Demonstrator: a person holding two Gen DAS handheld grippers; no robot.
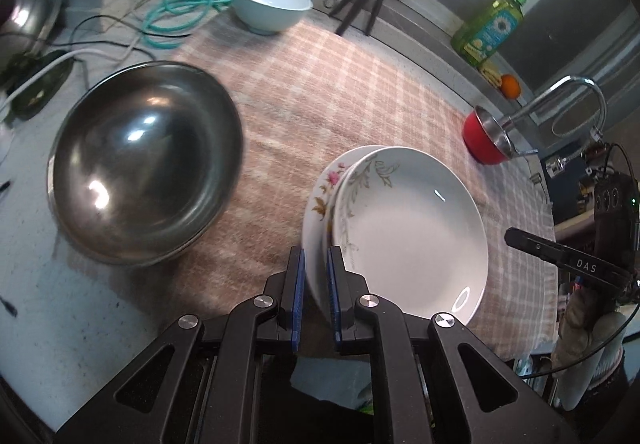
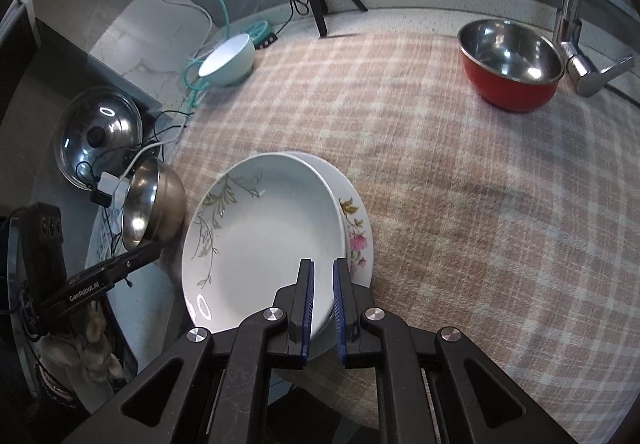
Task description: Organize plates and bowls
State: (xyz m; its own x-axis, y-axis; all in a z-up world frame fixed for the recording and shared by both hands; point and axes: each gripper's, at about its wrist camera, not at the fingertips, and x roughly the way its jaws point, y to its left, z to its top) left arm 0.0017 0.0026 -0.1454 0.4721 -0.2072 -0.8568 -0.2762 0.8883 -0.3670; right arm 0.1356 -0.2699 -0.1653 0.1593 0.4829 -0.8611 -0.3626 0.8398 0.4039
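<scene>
Your left gripper (image 1: 317,276) clamps the nine o'clock rim of the two stacked plates (image 1: 412,228), tilted over the checked cloth (image 1: 340,92); your right gripper (image 2: 323,296) pinches their three o'clock rim. The steel bowl (image 1: 144,164) sits at nine o'clock.

A checked cloth (image 2: 440,172) covers the speckled counter (image 1: 36,308).

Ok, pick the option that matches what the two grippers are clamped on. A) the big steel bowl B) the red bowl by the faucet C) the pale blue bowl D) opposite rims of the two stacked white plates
D: the left gripper and the right gripper each pinch a rim of the stacked white plates, while the bowls sit apart on the checked cloth.
</scene>
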